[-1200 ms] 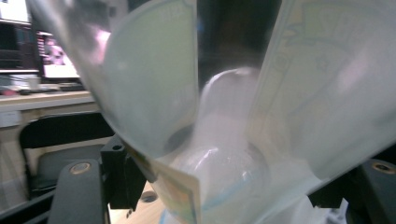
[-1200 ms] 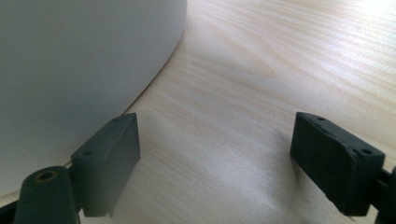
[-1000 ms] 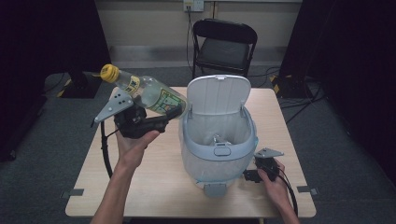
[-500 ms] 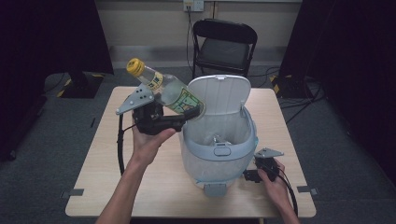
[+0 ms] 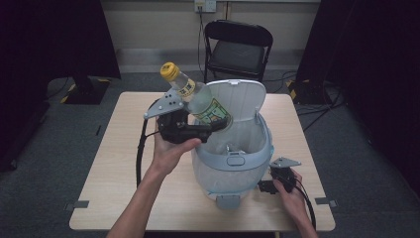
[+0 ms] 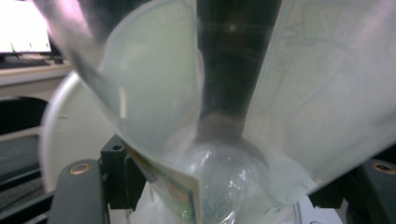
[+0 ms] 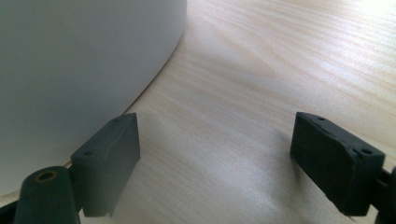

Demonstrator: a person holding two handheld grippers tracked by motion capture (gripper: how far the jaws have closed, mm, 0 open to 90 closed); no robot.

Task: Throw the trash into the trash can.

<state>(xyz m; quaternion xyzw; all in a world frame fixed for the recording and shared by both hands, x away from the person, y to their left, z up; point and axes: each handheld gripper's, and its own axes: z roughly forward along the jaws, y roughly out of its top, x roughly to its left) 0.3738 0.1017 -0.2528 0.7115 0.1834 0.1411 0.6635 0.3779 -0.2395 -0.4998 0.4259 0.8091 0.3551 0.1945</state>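
Note:
A clear plastic bottle [image 5: 198, 99] with a yellow cap [image 5: 170, 71] and a printed label is held tilted, cap up and to the left. My left gripper [image 5: 218, 124] is shut on its lower body. The bottle's base hangs over the left rim of a pale blue bin [image 5: 262, 148], whose lid [image 5: 242, 96] stands open. In the left gripper view the bottle [image 6: 299, 93] sits close between the jaws, blurred. My right gripper [image 5: 265, 186] rests on the table by the bin's front right, open. Its jaws [image 7: 224, 154] stand wide apart beside the bin's white wall [image 7: 70, 70].
The wooden table [image 5: 119, 163] has bare surface to the left of the bin and in front of it. A black folding chair [image 5: 237, 49] stands behind the far edge. A black cable [image 5: 139, 153] loops down from the left gripper.
My left gripper has carried the bottle to the right, from left of the bin to over its rim. The right gripper has stayed where it was.

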